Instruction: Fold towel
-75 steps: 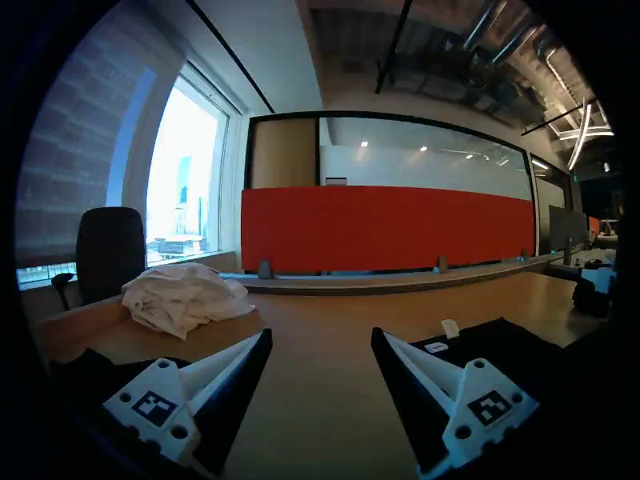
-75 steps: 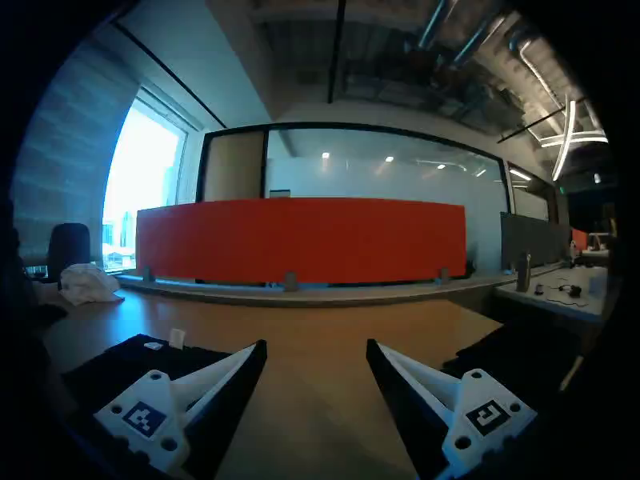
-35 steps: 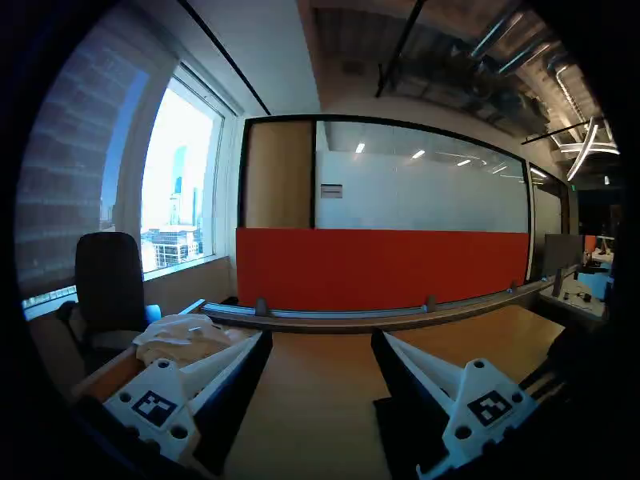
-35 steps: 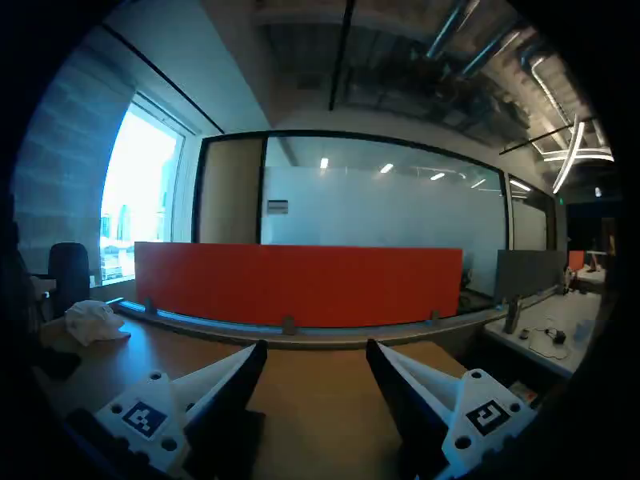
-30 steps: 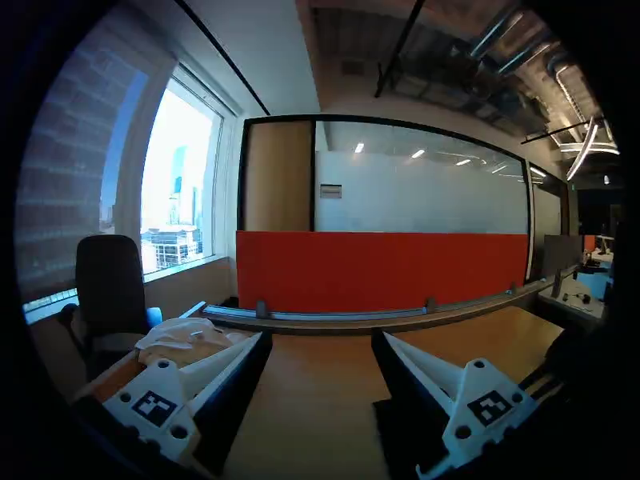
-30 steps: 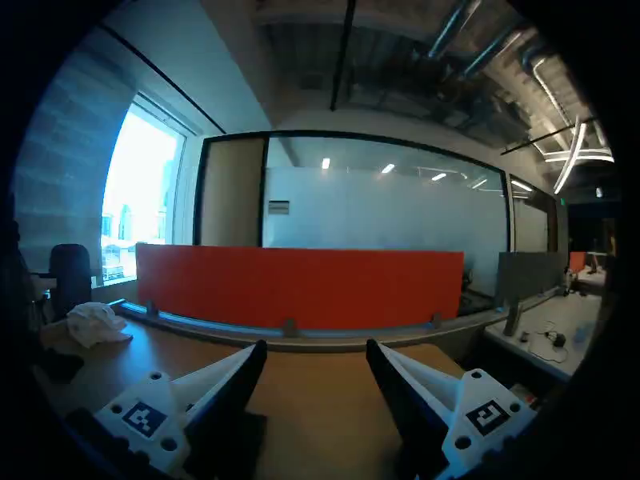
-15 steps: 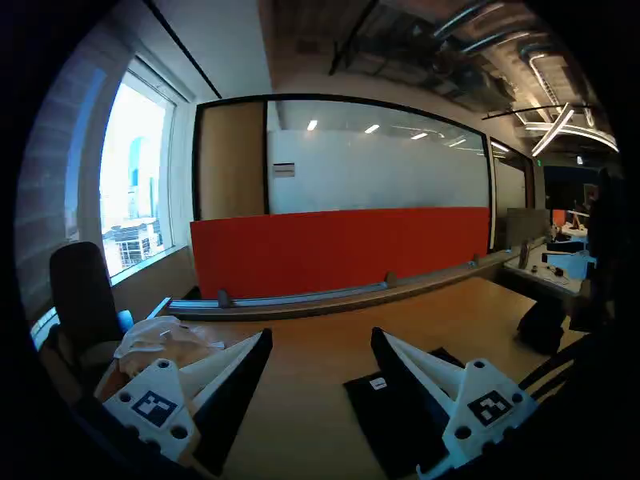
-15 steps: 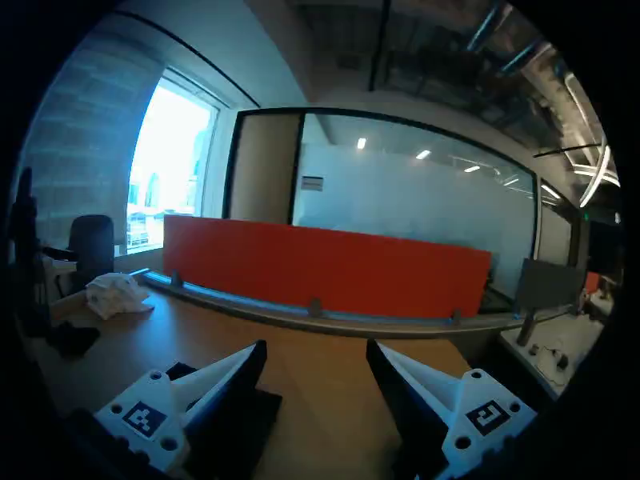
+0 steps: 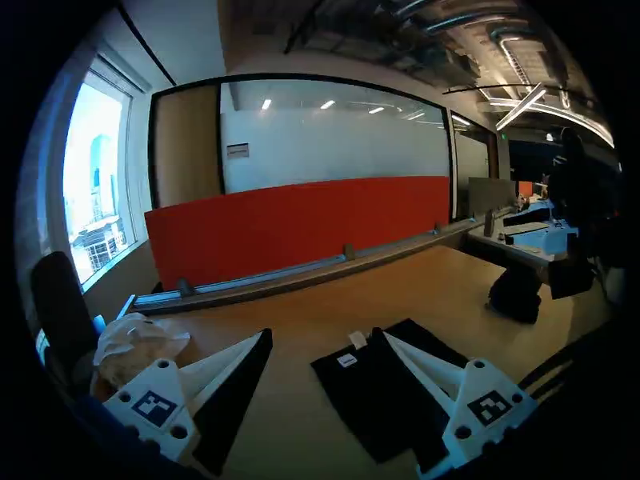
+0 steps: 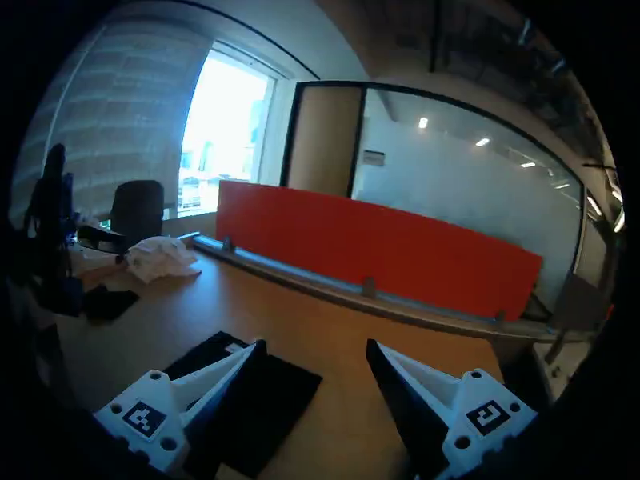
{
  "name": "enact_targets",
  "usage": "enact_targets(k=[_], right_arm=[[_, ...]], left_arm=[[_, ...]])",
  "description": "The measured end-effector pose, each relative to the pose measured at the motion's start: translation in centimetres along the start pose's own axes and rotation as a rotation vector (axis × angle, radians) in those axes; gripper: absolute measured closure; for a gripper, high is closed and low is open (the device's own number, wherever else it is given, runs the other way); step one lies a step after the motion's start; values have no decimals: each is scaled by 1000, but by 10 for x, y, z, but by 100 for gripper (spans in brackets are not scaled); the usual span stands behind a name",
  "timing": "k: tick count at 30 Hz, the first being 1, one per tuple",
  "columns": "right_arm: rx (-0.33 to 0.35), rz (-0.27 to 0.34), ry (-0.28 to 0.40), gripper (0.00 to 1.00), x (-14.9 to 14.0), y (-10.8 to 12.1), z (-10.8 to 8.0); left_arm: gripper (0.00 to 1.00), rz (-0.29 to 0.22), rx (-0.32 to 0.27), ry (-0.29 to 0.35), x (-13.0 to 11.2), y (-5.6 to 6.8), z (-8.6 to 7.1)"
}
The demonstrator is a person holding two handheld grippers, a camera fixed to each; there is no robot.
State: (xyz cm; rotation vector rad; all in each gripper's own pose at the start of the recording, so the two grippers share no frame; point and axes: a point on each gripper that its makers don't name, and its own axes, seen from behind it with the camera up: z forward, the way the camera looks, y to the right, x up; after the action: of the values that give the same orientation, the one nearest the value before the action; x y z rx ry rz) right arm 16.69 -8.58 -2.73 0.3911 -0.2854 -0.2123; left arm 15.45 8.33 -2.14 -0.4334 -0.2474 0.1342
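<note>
Our left gripper [image 9: 320, 334] and right gripper [image 10: 315, 346] are spread, empty; we should pinch the black towel [image 9: 356, 400] at neighbouring corners.

Room notes. I see a long wooden desk [image 9: 400, 288] running up to a red divider panel [image 9: 296, 224], with a grey rail [image 9: 304, 272] along the panel's foot. Behind the panel stands a frosted glass wall [image 9: 336, 144] in a black frame, with a tan wood panel [image 9: 186, 144] at its left. The window [image 9: 92, 200] on the left is bright with daylight, and buildings show outside. A dark office chair [image 10: 138, 210] sits near it. A pale brick wall [image 10: 120, 120] adjoins the window. The ceiling is dim, with exposed pipes [image 9: 416, 24] and lit strip lights [image 9: 520, 100].
</note>
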Motion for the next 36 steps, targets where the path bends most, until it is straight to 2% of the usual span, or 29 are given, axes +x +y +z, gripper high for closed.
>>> enact_targets(k=[5,11,18,26,36], right_arm=[[77,-28,-48,4,-9,-15,3],[105,-37,-79,3,-17,-18,5],[149,-48,-122,3,-33,-25,3],[166,-67,-163,3,-58,-29,3],[181,-49,-206,4,-94,-39,9]], left_arm=[[8,38,-55,-40,-11,12,4],[8,52,-100,-74,-22,25,8],[8,45,-125,-112,-41,33,12],[9,36,-131,-161,-74,39,15],[8,27,-150,-218,-112,53,20]])
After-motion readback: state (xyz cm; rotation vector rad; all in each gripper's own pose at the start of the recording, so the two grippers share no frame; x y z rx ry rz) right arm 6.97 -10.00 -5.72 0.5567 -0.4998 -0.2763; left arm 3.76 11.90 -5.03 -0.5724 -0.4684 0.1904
